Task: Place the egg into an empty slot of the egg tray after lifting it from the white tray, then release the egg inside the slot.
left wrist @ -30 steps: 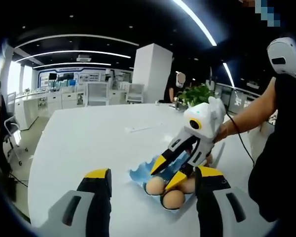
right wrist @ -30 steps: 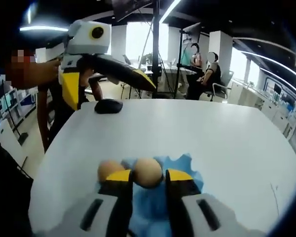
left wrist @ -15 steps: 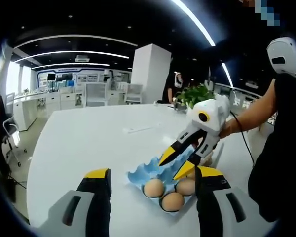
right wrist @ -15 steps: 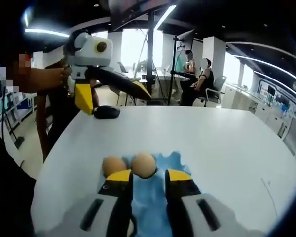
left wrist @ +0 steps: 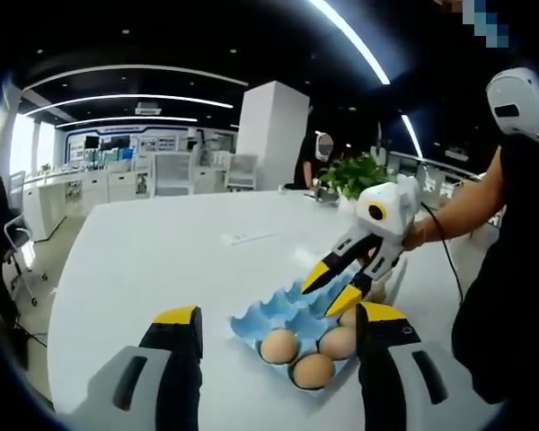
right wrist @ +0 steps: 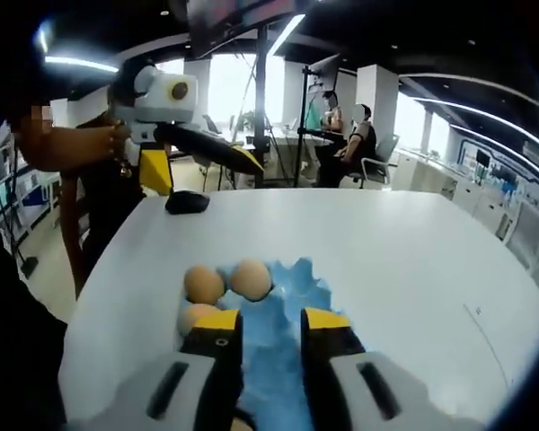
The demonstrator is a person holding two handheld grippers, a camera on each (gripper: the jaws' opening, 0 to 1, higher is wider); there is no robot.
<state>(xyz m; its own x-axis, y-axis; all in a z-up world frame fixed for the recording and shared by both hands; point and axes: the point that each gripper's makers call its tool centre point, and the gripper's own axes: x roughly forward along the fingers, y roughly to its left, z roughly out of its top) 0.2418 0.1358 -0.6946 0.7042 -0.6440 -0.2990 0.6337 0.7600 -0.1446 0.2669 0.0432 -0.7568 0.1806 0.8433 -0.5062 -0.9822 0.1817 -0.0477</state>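
Above the egg tray (left wrist: 292, 316), right claw (left wrist: 339, 285) spread and empty: egg released. Next, fetch another egg.

Free room: bare desk (left wrist: 162, 260) lying open around the egg tray (left wrist: 292, 310).
Obstacle: right claw (left wrist: 334, 285) hovering over the tray.

Three eggs (left wrist: 279, 345) in one blue egg tray (left wrist: 287, 310), lower centre. One black mouse (right wrist: 187, 201), upper left. Two grippers.
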